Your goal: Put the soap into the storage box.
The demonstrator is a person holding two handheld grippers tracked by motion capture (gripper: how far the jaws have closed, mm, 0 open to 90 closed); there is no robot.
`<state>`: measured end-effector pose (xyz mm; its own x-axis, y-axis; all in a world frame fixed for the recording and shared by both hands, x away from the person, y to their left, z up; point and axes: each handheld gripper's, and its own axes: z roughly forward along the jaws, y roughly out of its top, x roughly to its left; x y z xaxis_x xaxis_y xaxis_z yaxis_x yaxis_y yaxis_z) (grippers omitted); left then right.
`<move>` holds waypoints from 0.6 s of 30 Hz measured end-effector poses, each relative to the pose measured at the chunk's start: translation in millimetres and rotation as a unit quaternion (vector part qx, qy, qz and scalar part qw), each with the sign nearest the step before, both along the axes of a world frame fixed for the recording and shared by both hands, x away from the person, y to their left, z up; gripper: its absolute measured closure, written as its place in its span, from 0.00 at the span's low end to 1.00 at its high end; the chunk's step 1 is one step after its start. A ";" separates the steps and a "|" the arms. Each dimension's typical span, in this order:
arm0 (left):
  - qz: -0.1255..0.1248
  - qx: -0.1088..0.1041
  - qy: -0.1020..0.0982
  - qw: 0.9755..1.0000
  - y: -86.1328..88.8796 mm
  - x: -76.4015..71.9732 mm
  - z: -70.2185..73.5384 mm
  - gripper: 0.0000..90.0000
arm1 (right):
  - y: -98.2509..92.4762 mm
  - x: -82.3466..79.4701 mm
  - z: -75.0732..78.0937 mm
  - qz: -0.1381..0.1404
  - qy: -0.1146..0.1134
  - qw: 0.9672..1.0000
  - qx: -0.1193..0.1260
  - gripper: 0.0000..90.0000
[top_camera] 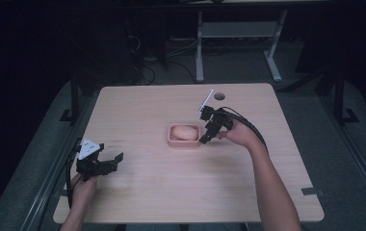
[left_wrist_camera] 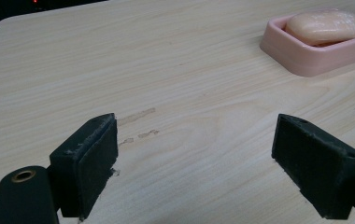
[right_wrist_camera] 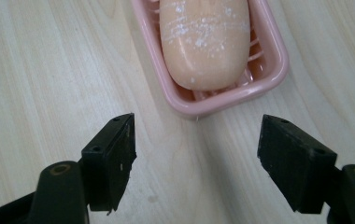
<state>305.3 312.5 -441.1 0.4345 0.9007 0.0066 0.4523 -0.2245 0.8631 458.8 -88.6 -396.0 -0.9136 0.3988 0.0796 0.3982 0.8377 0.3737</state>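
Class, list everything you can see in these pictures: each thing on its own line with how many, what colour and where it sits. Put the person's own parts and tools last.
Table: one, light wood, filling the middle of the high view.
Soap dish: one, pink, near the table's centre.
Soap bar: one, pale peach, lying inside the soap dish.
Round hole: one, dark, near the table's far edge.
Desk frame: one, white legs, on the floor beyond the table.
Left gripper: one, black, jaws apart, low over the table's near left part.
Right gripper: one, black, jaws apart, just right of the soap dish.
Left hand: one, holding the left gripper.
Right hand: one, holding the right gripper.
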 end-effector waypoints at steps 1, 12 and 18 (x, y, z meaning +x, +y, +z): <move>0.000 0.001 0.001 1.000 0.0 -0.1 0.1 0.16 | -1.2 -0.9 -0.2 0.000 0.000 1.000 0.001 0.30; 0.000 0.001 0.001 1.000 -0.2 0.0 0.1 0.16 | -8.7 -11.1 -0.2 -0.002 0.001 1.000 0.000 0.30; -0.001 0.001 0.000 1.000 -0.4 -0.2 0.1 0.16 | -16.7 -15.1 -4.3 -0.008 0.003 1.000 0.004 0.30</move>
<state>305.1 312.1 -441.0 0.4357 0.9001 0.0078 0.4525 -0.2265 0.8625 443.7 -105.3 -400.3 -0.9070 0.4119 0.0875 0.4128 0.8289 0.3775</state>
